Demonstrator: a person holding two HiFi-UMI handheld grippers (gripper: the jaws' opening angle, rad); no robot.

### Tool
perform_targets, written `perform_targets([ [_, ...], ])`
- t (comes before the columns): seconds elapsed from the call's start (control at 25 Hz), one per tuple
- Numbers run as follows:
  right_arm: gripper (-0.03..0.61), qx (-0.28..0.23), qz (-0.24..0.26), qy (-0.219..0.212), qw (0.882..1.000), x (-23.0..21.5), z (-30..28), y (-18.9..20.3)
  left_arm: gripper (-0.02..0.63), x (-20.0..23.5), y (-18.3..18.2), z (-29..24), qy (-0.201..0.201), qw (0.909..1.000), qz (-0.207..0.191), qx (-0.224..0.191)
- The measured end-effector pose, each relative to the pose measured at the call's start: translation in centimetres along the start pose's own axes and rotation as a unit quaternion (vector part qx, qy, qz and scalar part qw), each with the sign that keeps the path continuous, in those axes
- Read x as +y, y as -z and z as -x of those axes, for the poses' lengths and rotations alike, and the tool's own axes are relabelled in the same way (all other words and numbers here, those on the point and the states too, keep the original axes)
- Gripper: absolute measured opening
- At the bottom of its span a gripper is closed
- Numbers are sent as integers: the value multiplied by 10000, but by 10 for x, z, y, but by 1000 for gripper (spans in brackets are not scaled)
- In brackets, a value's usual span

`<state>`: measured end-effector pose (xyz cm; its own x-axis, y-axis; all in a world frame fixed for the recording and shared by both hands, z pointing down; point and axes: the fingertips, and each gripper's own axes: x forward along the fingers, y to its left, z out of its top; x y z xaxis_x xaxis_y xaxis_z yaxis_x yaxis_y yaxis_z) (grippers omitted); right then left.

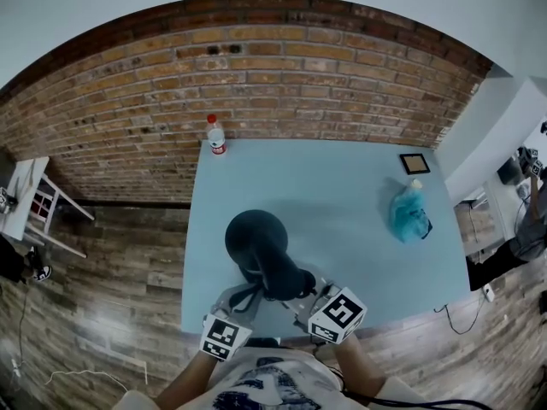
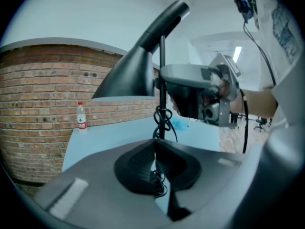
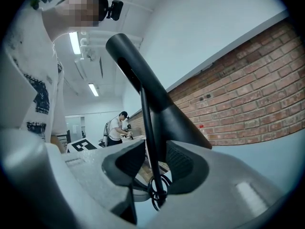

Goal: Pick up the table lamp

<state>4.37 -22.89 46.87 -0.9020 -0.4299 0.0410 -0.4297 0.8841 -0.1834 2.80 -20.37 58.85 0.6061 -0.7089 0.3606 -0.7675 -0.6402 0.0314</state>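
Heads up, black cone-shaded table lamp could tip
Left gripper pinches the stem, right gripper spread around it: one skinny grip, shade may swing.

I see a light blue table in the middle of the head view. At its upper left corner a water bottle with red cap stands upright, before the brick wall. Near the right edge lies a crumpled teal bag, and above it, apart, a small dark square frame. At the far left is wooden floor.
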Motion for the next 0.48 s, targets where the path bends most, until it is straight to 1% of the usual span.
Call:
perform_targets([
  [0.08,108,4,24,-60,10000,1,-1,-1,-8,1,0,0,-4,10000,26,-10],
  [0.2,101,18,56,-156,9999,2,-2,-2,-8,0,3,1,14,10000,46,41],
  [0.32,70,4,47,-250,9997,4,-3,-2,-8,-4,13,-2,77,9998,65,184],
  [0.48,57,-6,45,-315,9995,6,-4,-2,0,-9,26,-9,258,9988,158,386],
])
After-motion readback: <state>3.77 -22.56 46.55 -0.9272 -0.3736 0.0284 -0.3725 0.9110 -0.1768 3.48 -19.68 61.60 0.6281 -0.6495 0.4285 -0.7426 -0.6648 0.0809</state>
